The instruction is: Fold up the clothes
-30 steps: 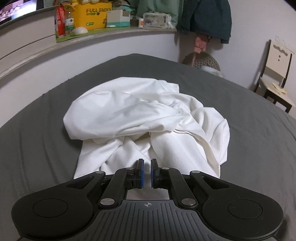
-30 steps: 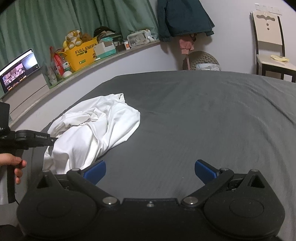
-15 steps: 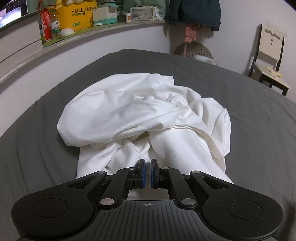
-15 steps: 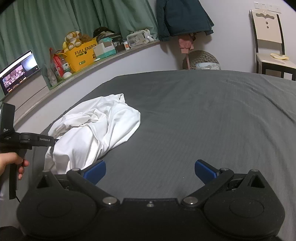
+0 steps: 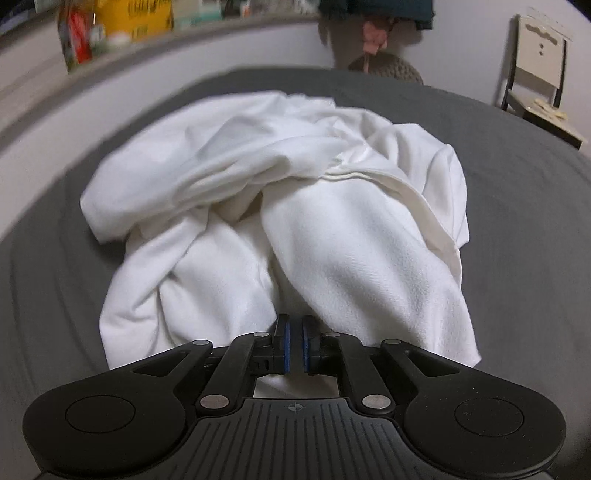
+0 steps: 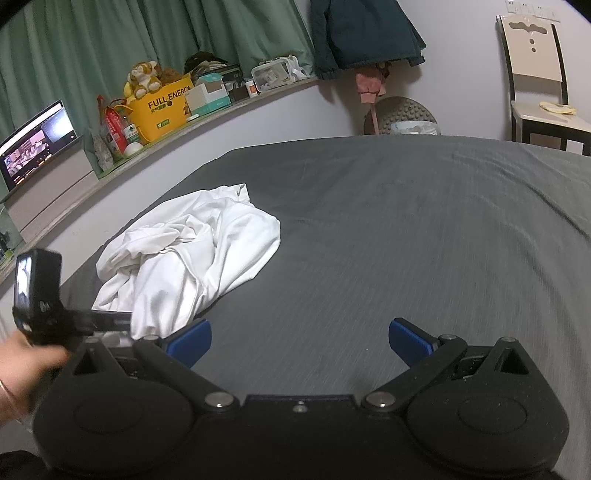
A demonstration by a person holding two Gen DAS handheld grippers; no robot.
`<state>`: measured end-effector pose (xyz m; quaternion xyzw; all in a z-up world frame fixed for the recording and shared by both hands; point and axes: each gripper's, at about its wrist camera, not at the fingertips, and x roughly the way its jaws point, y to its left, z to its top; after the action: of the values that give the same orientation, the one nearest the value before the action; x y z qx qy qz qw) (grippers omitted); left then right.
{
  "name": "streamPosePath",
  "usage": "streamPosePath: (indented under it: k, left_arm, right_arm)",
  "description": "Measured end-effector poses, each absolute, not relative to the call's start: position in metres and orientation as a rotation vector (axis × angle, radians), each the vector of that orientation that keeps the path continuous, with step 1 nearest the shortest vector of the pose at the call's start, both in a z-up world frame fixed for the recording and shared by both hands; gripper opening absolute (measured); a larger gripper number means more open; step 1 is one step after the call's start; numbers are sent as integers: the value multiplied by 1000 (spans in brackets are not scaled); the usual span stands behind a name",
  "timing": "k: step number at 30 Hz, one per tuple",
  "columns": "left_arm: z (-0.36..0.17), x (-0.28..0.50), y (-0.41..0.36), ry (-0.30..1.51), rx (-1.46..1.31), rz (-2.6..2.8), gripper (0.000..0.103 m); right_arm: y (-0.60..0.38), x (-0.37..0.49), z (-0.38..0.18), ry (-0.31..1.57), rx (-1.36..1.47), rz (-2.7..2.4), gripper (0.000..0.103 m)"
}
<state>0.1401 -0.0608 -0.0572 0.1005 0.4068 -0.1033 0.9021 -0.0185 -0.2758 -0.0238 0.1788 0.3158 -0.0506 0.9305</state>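
A crumpled white garment (image 5: pixel 314 221) lies in a heap on the dark grey bed (image 5: pixel 517 221). My left gripper (image 5: pixel 294 326) hangs low over the heap's near edge. Its blue pads stand almost together and no cloth shows between them. From the right wrist view the same garment (image 6: pixel 192 258) sits at the left of the bed (image 6: pixel 406 240), with the left gripper (image 6: pixel 118 320) and the hand (image 6: pixel 26 362) holding it at the heap's near end. My right gripper (image 6: pixel 300 338) stands wide open above bare sheet, to the right of the garment and apart from it.
A curved ledge (image 6: pixel 207 118) behind the bed carries a yellow box (image 6: pixel 162 107), cartons, bottles and a lit laptop (image 6: pixel 35 142). A chair (image 6: pixel 535 92) stands at the far right. A dark jacket (image 6: pixel 362 33) hangs on the wall above a round cushion (image 6: pixel 400 114).
My left gripper has dropped lower and nearer the garment's near edge, so the heap fills more of its view. The garment and my right gripper have not moved.
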Motion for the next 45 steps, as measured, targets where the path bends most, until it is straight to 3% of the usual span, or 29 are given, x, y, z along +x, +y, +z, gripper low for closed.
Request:
streamPosePath:
  k: [10,27,30,32,33,34,36,37,39,40,41,45]
  left_arm:
    - [-83,99,-64,573,177,-129,7]
    - [-80,101,-56,556,207,-177,8]
    - [-74,99,-48,552,195,-199,19]
    - [-69,96,-43,537,155,-203,43]
    - [-69,96,-42,532,142,-207,49]
    - [-71,96,-44,531,145,-212,54]
    - [-75,95,-47,528,162,-212,54]
    - [-76,95,-48,528,158,-211,60]
    - [-76,98,-43,535,89,-217,80]
    - [-77,99,-40,546,61,-221,95]
    - [-79,100,-39,561,42,-220,103]
    - [-89,102,-44,598,59,-187,103]
  right_arm:
    - [-272,-16,-28,662,362,-100,103]
    - [-254,-6,-52,710,265,-107,103]
    - [-249,-1,-63,748,217,-123,103]
    - [-245,2,-70,779,186,-136,103]
    - [-244,4,-73,791,176,-139,103]
    - [-242,5,-76,802,168,-142,103]
    - [-241,7,-79,814,166,-138,103]
    - [-240,7,-80,819,166,-135,103]
    - [-239,6,-81,817,158,-138,103]
    - [-238,5,-81,816,153,-140,103]
    - [-238,5,-82,815,148,-143,103]
    - [-240,7,-88,845,166,-138,103]
